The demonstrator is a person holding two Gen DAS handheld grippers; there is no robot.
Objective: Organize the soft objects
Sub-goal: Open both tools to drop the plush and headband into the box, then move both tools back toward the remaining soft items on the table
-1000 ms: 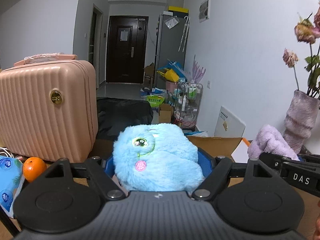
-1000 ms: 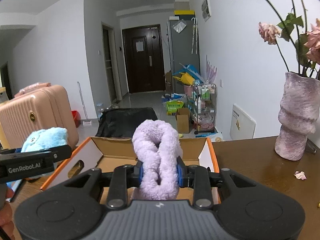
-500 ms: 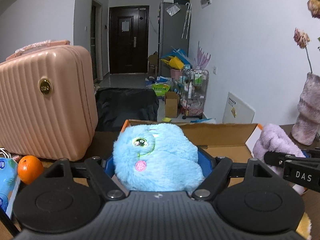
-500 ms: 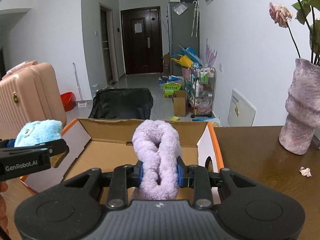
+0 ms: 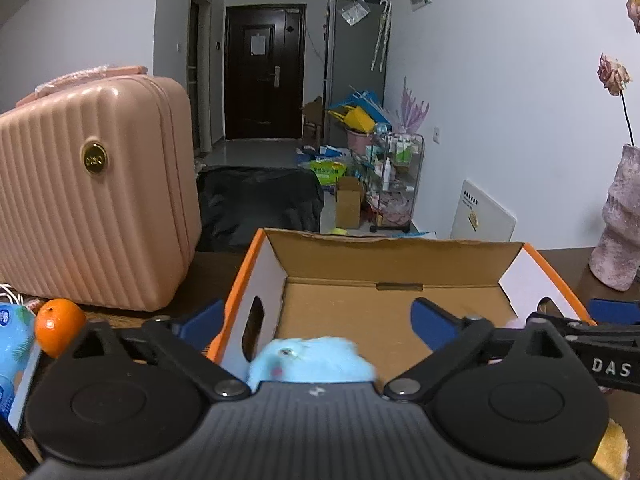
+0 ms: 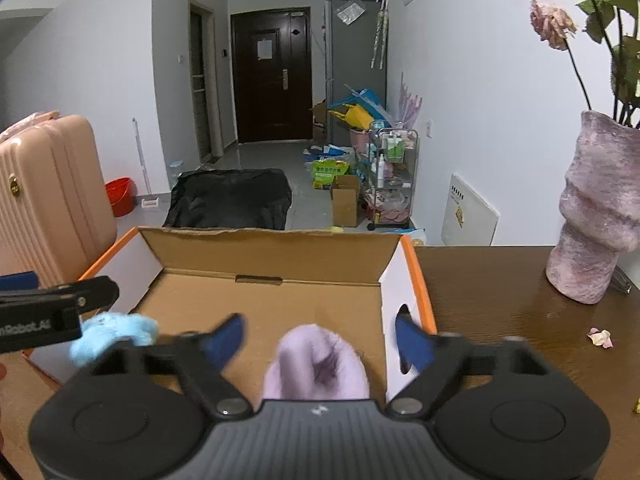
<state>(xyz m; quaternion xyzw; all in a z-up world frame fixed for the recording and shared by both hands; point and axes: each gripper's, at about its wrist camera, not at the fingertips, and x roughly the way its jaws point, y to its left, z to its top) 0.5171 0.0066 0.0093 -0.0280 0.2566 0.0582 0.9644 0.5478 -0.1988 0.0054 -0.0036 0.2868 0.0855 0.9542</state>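
An open cardboard box (image 5: 400, 264) (image 6: 272, 256) with orange edges lies on the dark wooden table. My left gripper (image 5: 316, 320) hangs over the box's left end, its jaws opening wide. The blue plush toy (image 5: 312, 362) (image 6: 112, 334) sits low between them, free of both pads, blurred, dropping into the box. My right gripper (image 6: 320, 334) hangs over the box's right end, jaws also opening. The lilac fluffy item (image 6: 316, 364) is between its blue pads but touched by neither, and it too is blurred.
A pink ribbed suitcase (image 5: 92, 200) stands left of the box, with an orange (image 5: 58, 330) beside it. A mauve vase (image 6: 596, 220) with dried roses stands at the right. A fallen petal (image 6: 600, 337) lies on the table.
Both grippers have opened and let go. The blue plush and the lilac item have sunk from between the pads toward the box floor. Both hands came forward over the box.
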